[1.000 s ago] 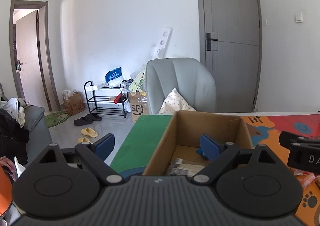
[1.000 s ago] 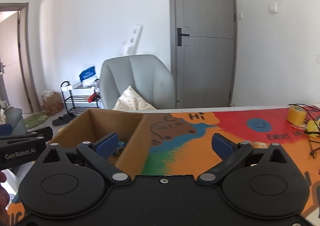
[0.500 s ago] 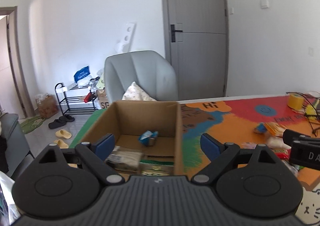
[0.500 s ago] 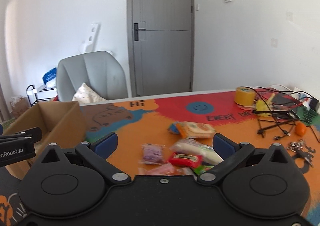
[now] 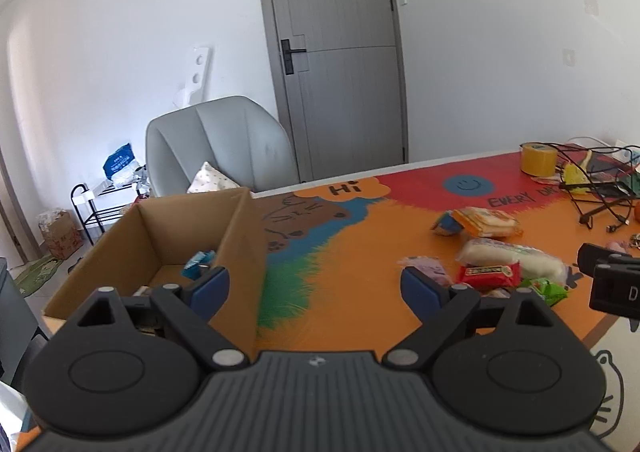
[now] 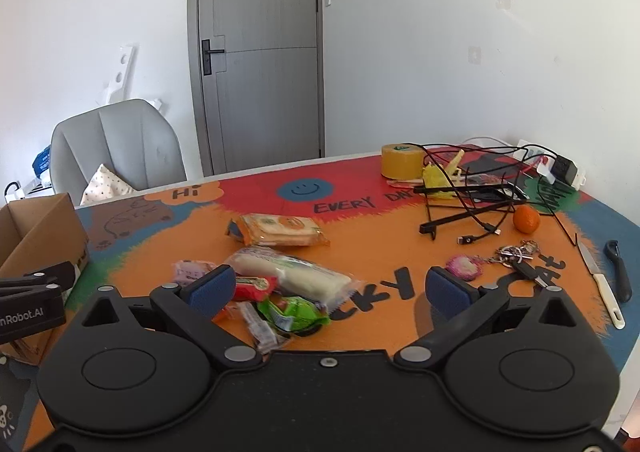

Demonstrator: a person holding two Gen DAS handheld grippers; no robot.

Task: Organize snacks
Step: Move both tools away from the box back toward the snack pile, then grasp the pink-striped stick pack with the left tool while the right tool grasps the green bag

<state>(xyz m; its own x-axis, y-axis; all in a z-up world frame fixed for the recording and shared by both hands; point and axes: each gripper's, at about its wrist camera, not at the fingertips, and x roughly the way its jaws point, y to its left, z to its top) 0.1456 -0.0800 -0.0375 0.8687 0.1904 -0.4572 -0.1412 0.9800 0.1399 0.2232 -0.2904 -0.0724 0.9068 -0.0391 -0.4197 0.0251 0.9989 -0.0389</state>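
Both claws stood with jaws wide apart and nothing between the pads. The right claw (image 6: 328,288) hung over the desk (image 6: 380,248); directly below its left finger (image 6: 212,288) lay the snack pile: a green packet (image 6: 292,312), a red bar (image 6: 254,286) and a long white packet (image 6: 292,276), overlapping. Just beyond the pile sat an orange-wrapped pack (image 6: 280,230), apart from the rest. Ahead of its right finger lay a pink charm with keys (image 6: 516,256); farther right, a knife (image 6: 602,284); beyond, an orange fruit (image 6: 526,219), tangled cables (image 6: 472,188) and a yellow tape roll (image 6: 402,161). The left claw (image 5: 316,288) straddled the near right wall of the cardboard box (image 5: 240,244), its left finger over the interior, where a blue packet (image 5: 198,264) lay. A grey chair (image 5: 220,144) stood behind the desk.
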